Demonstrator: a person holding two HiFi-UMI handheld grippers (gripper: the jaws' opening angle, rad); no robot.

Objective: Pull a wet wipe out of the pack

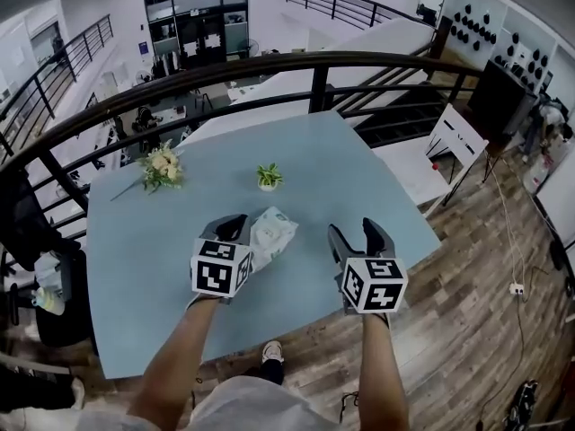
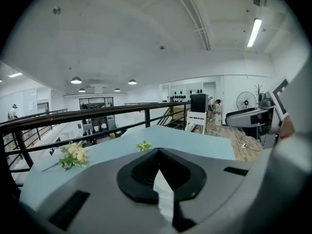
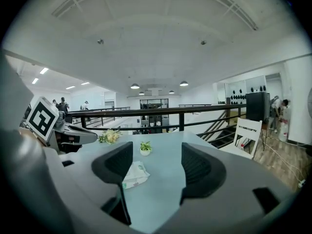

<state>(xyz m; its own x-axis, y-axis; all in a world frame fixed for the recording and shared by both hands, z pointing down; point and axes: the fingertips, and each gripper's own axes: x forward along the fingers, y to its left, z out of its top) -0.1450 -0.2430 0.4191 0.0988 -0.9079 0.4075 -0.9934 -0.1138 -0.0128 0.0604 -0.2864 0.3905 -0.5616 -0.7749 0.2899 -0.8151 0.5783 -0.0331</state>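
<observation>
The white wet wipe pack (image 1: pixel 271 234) lies flat on the light blue table (image 1: pixel 314 160); it also shows in the right gripper view as the pack (image 3: pixel 135 174). My left gripper (image 1: pixel 235 221) sits just left of the pack, jaws together. In its own view the left gripper (image 2: pixel 158 152) is shut, with a pale sliver in the slit behind the tips that I cannot identify. My right gripper (image 1: pixel 354 229) hovers to the right of the pack, apart from it. The right gripper (image 3: pixel 156 155) is open, with nothing between its jaws.
A small bunch of flowers (image 1: pixel 162 167) lies at the table's far left. A tiny potted plant (image 1: pixel 268 177) stands beyond the pack. A dark railing (image 1: pixel 314 88) runs behind the table, and a white chair (image 1: pixel 458 142) stands off to the right.
</observation>
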